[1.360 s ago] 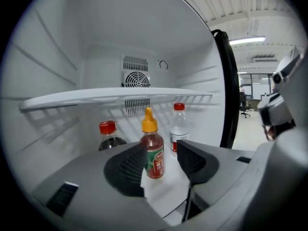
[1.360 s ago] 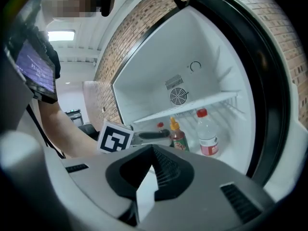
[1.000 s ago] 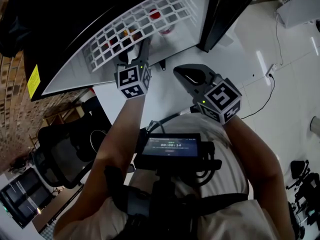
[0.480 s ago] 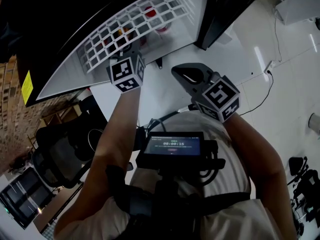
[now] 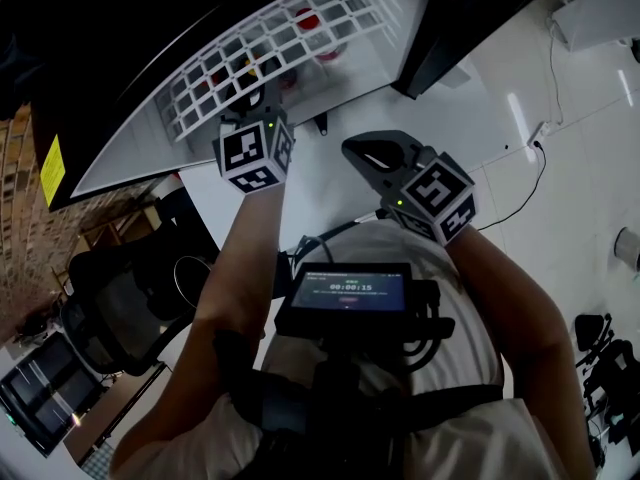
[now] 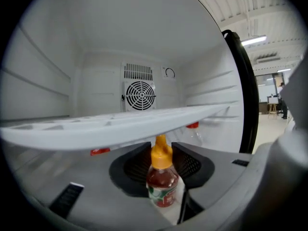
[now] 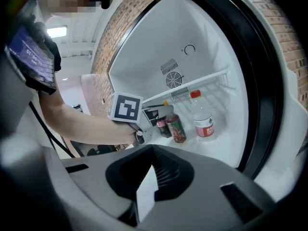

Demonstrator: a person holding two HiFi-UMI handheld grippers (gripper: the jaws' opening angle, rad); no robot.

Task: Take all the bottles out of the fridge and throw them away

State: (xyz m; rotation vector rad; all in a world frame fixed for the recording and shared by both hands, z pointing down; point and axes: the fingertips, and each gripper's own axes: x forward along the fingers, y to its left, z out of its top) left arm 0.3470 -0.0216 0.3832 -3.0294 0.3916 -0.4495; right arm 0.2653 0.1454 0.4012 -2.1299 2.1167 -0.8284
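1. White inside and standing open, the fridge (image 7: pixel 207 52) has a round fan grille on its back wall.
2. A white wire shelf (image 5: pixel 200 93) crosses the fridge, and the bottles stand on the fridge floor below it.
3. The right gripper (image 5: pixel 372 154) hangs outside the fridge, in front of the opening and above the pale tiled floor (image 5: pixel 560 168). Its jaws are apart with nothing between them.
4. The left gripper (image 6: pixel 161 150) reaches into the fridge under the shelf, low and near the front. Its jaws have just been closing. They now press on the two sides of a sauce bottle (image 6: pixel 163 184), which stands upright between them.
5. A clear bottle (image 7: pixel 203 117) with a red cap and a red label stands upright on the fridge floor. It is to the right of the left gripper and apart from it.
6. The sauce bottle has a yellow cap, red contents and a label in red and green. The tip of its cap sits just under the front edge of the shelf.
7. A dark bottle (image 7: pixel 162 125) stands just beside the sauce bottle, close against the left gripper.
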